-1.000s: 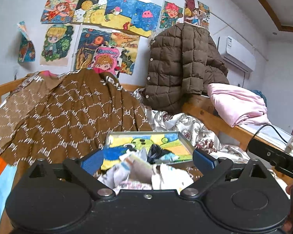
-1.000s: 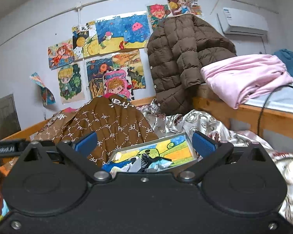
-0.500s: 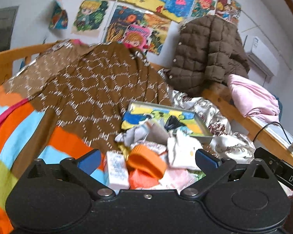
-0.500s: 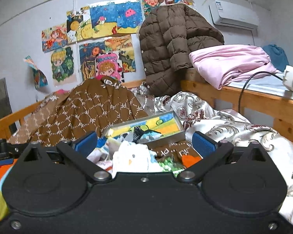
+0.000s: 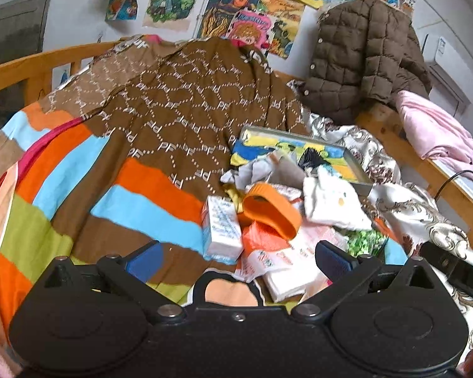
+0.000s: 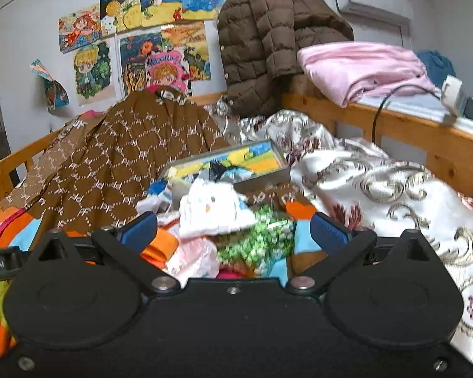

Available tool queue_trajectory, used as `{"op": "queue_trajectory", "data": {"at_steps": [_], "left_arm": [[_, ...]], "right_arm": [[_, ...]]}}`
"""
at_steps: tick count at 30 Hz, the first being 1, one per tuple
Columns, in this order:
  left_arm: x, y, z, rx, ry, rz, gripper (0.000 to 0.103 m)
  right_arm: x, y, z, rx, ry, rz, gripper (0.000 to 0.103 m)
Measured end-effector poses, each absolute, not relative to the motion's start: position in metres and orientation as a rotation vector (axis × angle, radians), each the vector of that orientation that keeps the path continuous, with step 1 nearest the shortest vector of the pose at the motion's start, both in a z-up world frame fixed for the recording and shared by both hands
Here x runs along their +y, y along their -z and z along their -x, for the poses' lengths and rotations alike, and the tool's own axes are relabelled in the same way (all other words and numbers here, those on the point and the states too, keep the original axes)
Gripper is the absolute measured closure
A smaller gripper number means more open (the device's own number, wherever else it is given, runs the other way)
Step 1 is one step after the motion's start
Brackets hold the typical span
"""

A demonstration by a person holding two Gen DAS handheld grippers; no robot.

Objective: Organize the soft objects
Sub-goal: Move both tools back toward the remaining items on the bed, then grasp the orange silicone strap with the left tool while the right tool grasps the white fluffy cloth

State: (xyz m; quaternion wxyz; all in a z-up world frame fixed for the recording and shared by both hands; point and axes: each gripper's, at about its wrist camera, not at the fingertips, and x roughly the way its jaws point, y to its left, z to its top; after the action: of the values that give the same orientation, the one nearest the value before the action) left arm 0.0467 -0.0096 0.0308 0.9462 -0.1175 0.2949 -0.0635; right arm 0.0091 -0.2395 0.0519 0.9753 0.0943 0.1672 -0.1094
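Left gripper [image 5: 238,260]: hovers above the near edge of the pile, blue pads spread wide, nothing between them
Right gripper [image 6: 233,230]: also gaping wide and empty-handed, over the right side of the same heap
Soft pile [image 5: 287,217]: a jumble of small soft things on the bed, just in front of both grippers
Orange band [image 5: 272,209]: a looped orange knit piece, sitting on top near the middle of the heap
White cloth [image 5: 332,203]: a small white item with a tiny yellow mark, right of the orange band, leaning against the tray's near corner
Tissue pack [image 5: 222,228]: a white-and-blue packet standing at the left edge of the heap
Green patterned piece [image 6: 257,241]: crumpled, right in the open span of the right gripper
Tray [image 5: 359,174]: a shallow box with a bright cartoon lining, behind the pile, a few bits of fabric lying in it
Bedding: striped blanket [image 5: 78,189] on the left, brown patterned fabric [image 5: 189,110] draped behind, silvery floral quilt [image 6: 394,189] on the right
Background: brown puffer jacket [image 6: 268,41] hanging at the wall, pink blanket [image 6: 362,66] on the wooden rail
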Motion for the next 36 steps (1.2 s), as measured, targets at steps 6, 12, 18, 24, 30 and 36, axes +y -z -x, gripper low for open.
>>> {"op": "queue_trajectory", "data": {"at_steps": [6, 12, 18, 24, 30, 36], "left_arm": [[-0.016, -0.015, -0.051, 0.72, 0.1, 0.187, 0.001], [-0.01, -0.003, -0.057, 0.804, 0.045, 0.198, 0.001], [-0.012, 0.005, -0.063, 0.861, 0.019, 0.19, 0.001], [-0.014, 0.014, -0.068, 0.911, 0.004, 0.189, 0.001], [-0.016, 0.02, -0.073, 0.947, -0.011, 0.189, 0.001], [-0.017, 0.024, -0.081, 0.962, -0.023, 0.204, 0.001]], "right_arm": [[-0.221, -0.037, -0.011, 0.443, 0.234, -0.103, 0.001], [-0.205, -0.028, -0.029, 0.529, 0.261, -0.018, 0.001], [-0.199, -0.019, -0.04, 0.587, 0.266, -0.008, 0.001], [-0.19, -0.008, -0.054, 0.648, 0.262, 0.02, 0.001], [-0.188, 0.001, -0.067, 0.703, 0.259, 0.03, 0.001], [-0.188, 0.005, -0.074, 0.705, 0.248, 0.033, 0.001]]}}
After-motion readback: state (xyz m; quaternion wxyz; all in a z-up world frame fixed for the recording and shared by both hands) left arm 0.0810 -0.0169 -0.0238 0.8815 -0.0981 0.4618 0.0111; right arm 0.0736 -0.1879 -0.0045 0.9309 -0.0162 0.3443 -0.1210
